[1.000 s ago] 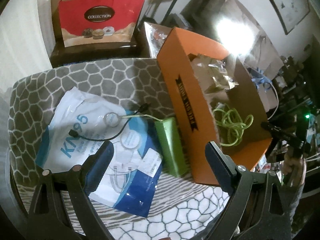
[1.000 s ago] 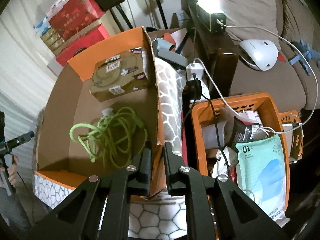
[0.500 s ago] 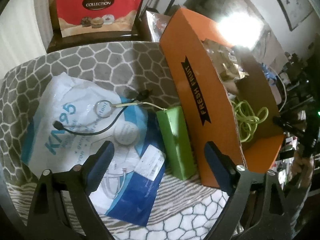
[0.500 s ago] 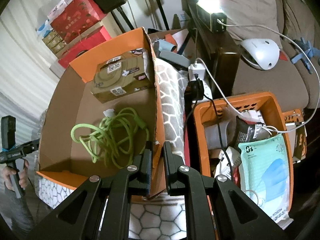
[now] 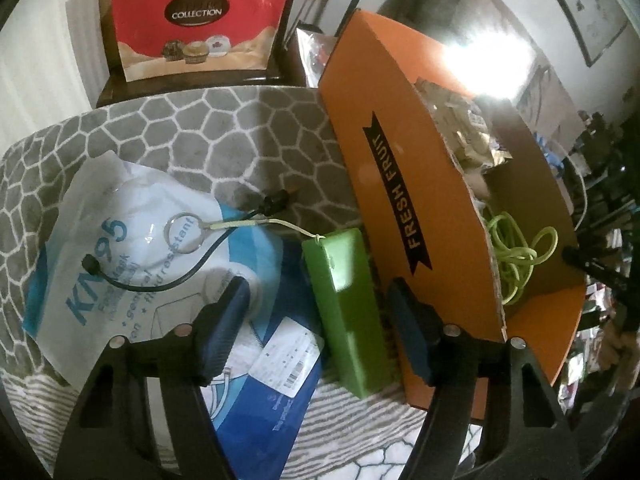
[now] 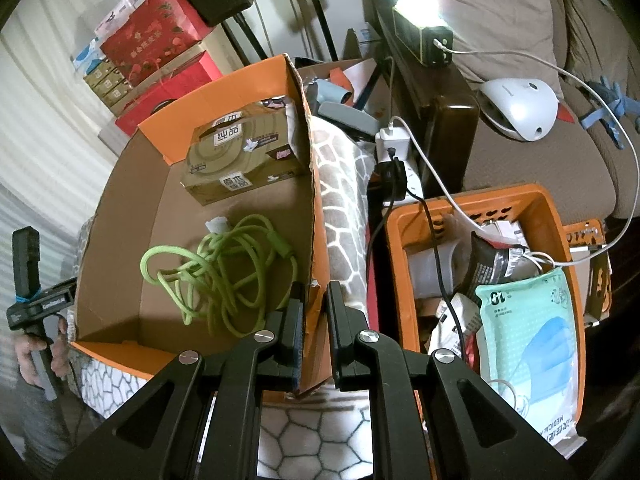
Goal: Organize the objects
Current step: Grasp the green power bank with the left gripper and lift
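The right gripper [image 6: 316,320] pinches the orange cardboard box's wall [image 6: 310,216], steadying it, while the half-open left gripper [image 5: 316,320], jaws just closing, straddles the untouched green rectangular block [image 5: 344,300].

A grey blanket [image 5: 224,128] is showing a white honeycomb pattern. An orange cardboard box [image 5: 404,184] is wearing a black banner with yellow lettering. A lime-green block [image 5: 348,304], a white-and-blue mask packet [image 5: 120,240] and a lime-green cord [image 6: 224,276] are standing out.
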`<state>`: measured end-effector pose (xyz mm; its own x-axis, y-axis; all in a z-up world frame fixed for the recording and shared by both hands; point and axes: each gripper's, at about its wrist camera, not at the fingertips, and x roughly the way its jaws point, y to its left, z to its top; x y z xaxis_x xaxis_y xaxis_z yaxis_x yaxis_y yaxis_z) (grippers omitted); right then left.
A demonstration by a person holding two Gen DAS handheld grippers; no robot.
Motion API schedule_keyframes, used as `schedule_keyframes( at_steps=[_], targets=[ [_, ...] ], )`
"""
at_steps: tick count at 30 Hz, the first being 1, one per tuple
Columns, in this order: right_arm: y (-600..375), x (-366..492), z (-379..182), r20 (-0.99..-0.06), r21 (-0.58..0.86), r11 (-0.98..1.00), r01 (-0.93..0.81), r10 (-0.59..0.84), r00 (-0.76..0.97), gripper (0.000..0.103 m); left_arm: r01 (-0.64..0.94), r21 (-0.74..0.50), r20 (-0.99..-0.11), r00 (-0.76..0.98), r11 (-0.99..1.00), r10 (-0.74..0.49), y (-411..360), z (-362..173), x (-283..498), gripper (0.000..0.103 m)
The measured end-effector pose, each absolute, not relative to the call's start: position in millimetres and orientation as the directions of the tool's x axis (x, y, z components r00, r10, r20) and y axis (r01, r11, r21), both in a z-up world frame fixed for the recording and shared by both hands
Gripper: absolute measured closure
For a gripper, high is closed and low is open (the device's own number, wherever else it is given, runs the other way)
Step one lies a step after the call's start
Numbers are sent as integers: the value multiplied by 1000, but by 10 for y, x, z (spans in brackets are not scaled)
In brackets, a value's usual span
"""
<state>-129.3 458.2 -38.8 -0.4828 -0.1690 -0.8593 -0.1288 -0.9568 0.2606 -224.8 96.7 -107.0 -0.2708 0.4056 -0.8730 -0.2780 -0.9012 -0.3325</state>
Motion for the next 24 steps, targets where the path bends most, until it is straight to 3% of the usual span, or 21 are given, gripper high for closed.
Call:
schedule_keyframes(
  at_steps=[6,14,19,24],
  targets=[
    [4574,-1291,-388,-859,260,-957,-129,-168,-484,94,-274,-309,-874,-295,-911,386,972,-1068,-2258,41],
    [4578,-1290,-388,-859,260,-957,-129,-168,-483,94,-327,-277,-863,-329,-904,383,1089,-1007,-2176,65],
    [4578,-1289,-388,-859,261,-956,-129,-169,-484,94,-358,-217,-868,-355,-908,347,1180,-965,-2118,67],
    [4577,-1290,-386,-859,261,-957,-130,-169,-483,94,-339,-249,-872,-328,-907,362,1175,-1038,-2170,62]
  ],
)
